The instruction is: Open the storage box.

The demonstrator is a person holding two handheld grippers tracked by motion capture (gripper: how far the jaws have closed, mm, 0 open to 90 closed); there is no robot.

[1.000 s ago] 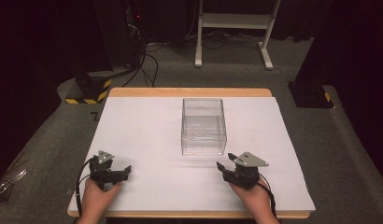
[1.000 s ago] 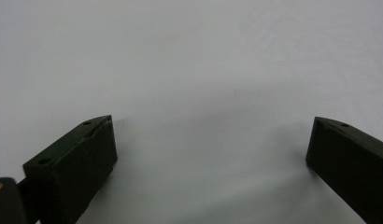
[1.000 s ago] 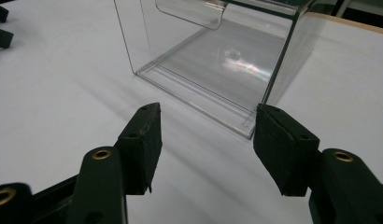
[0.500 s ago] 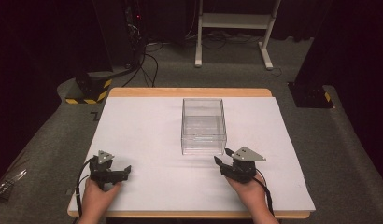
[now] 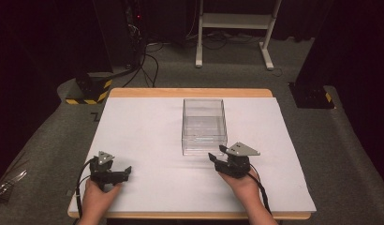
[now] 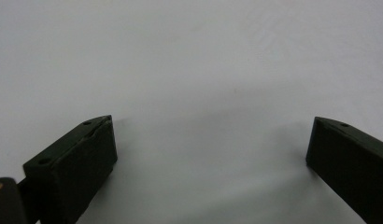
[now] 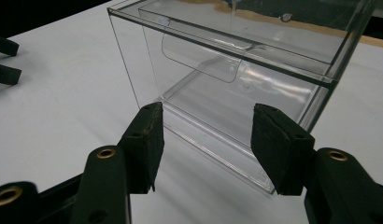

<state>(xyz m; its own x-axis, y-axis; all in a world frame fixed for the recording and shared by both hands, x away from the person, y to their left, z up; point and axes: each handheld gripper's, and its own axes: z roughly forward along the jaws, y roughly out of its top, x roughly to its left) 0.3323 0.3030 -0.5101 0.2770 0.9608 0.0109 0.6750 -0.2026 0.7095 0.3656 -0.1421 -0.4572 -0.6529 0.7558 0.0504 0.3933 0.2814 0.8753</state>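
While nothing is yet grasped: clear box (image 5: 204,125) upright mid-desk (image 5: 134,126), untouched. Right gripper (image 5: 217,156) just short of its near wall, jaws parted, empty. Left gripper (image 5: 128,170) well apart over bare desk, jaws wide, empty. Everything apparently left to do.

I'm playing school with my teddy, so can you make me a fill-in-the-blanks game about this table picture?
1. The clear box on the white table has ____ inside it.
2. The gripper nearer the box is the ____ gripper.
3. The left gripper has its jaws wide ____ over the bare table.
4. The box is made of see-through ____.

Missing words: nothing; right; open; plastic
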